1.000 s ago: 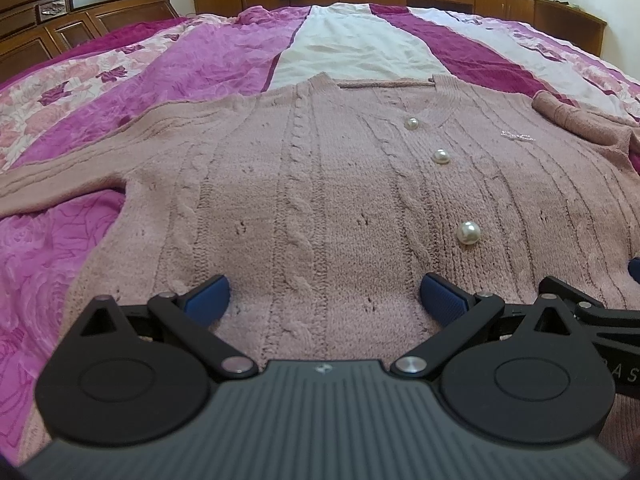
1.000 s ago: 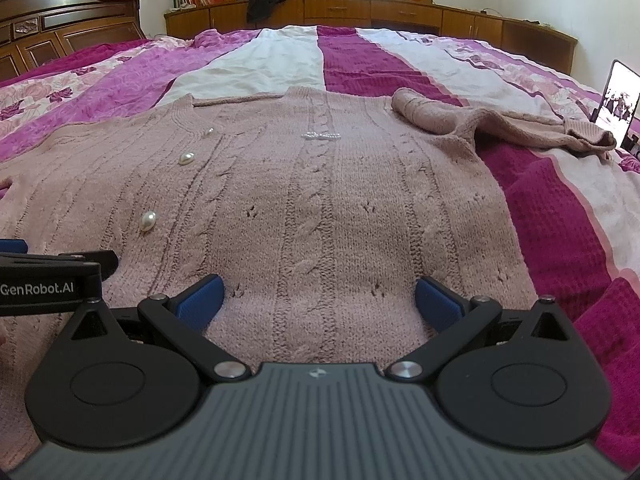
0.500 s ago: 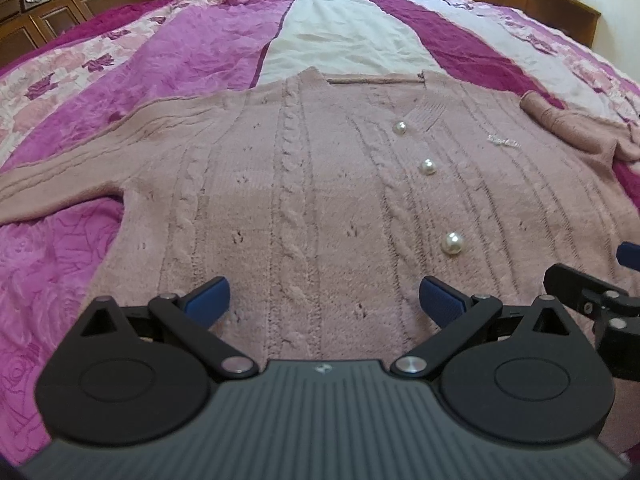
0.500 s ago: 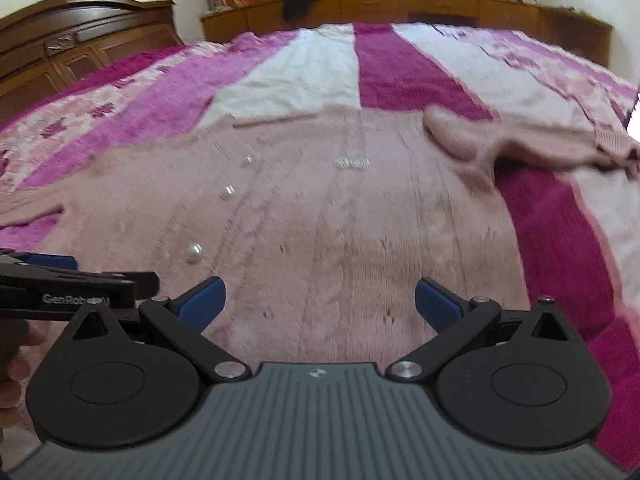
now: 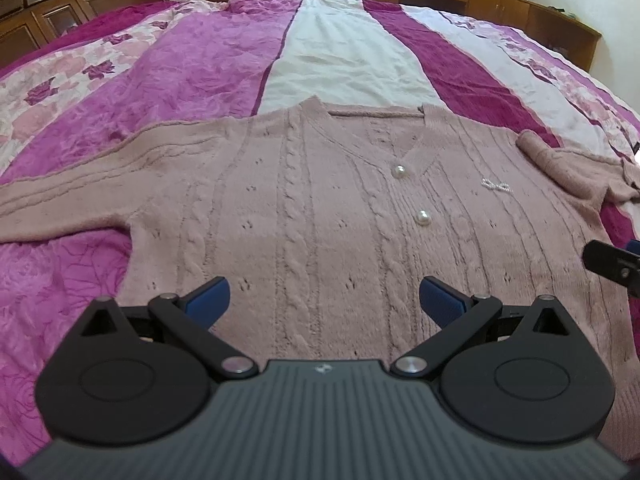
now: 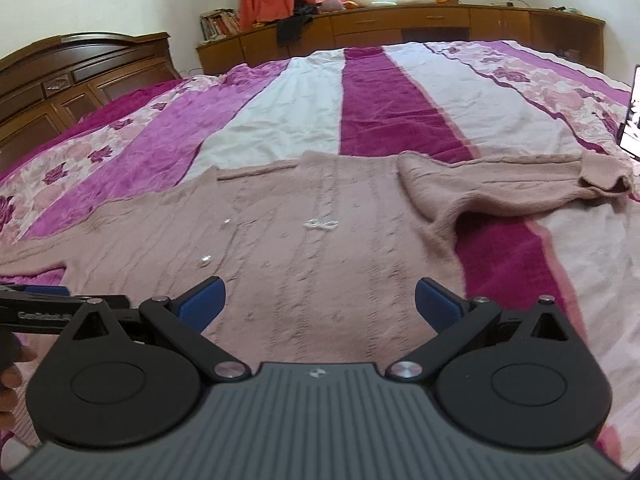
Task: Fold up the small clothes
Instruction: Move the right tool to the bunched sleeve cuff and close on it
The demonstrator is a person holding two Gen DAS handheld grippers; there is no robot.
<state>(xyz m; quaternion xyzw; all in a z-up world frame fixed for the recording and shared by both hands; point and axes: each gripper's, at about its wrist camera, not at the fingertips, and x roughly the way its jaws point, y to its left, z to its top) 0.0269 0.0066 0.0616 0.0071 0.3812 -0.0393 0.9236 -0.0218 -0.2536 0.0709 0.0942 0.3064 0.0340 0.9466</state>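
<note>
A dusty-pink cable-knit cardigan [image 5: 320, 208] with pearl buttons [image 5: 423, 218] is lying flat, front up, on a bed covered by a magenta, white and floral striped bedspread [image 5: 208, 64], its hem nearest both grippers and its neckline farthest ahead. The left gripper [image 5: 324, 300] is hovering over the hem area with its blue-padded fingers [image 5: 208, 298] spread wide and nothing between them; ahead and to its left one sleeve is stretching straight out over the bedspread toward the frame edge. The right gripper [image 6: 318, 300] is likewise standing open and empty above the lower right part of the knit, with the cardigan's side edge running just to its right along a dark magenta stripe. Ahead and to the right of it the other sleeve [image 6: 500, 184] is lying bunched and folded back on itself, cuff pointing away to the right. Beyond the neckline a broad stretch of bare bedspread is running up to a low wooden cabinet [image 6: 400, 28]; a carved dark wooden headboard [image 6: 80, 68] is bounding the bed far to the left. The left gripper's arm is showing at the right view's left edge.
</note>
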